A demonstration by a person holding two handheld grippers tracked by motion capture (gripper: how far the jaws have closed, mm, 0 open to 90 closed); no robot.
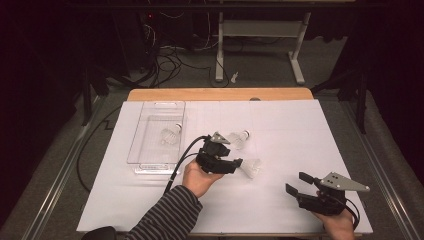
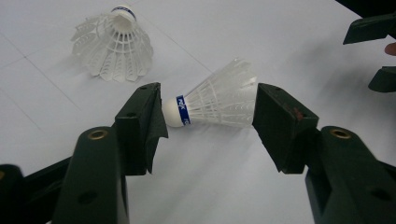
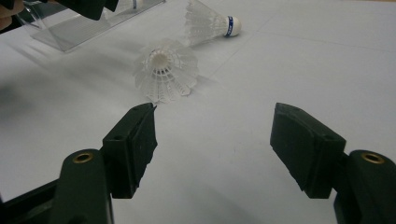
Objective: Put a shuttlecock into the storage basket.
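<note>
A white shuttlecock with a blue band lies on its side on the white paper. My left gripper is open just left of it. In the left gripper view the shuttlecock shows between the two jaws, cork by the left one and skirt rim by the right. A second shuttlecock rests a little farther back. A third shuttlecock sits inside the clear tray. My right gripper stands open at the near right, nothing between its jaws.
White paper covers the tabletop, with a wooden edge at the back. The clear tray stands at the left of the paper. A black cable trails from my left gripper toward the tray. Beyond the table are a dark floor, cables and a desk frame.
</note>
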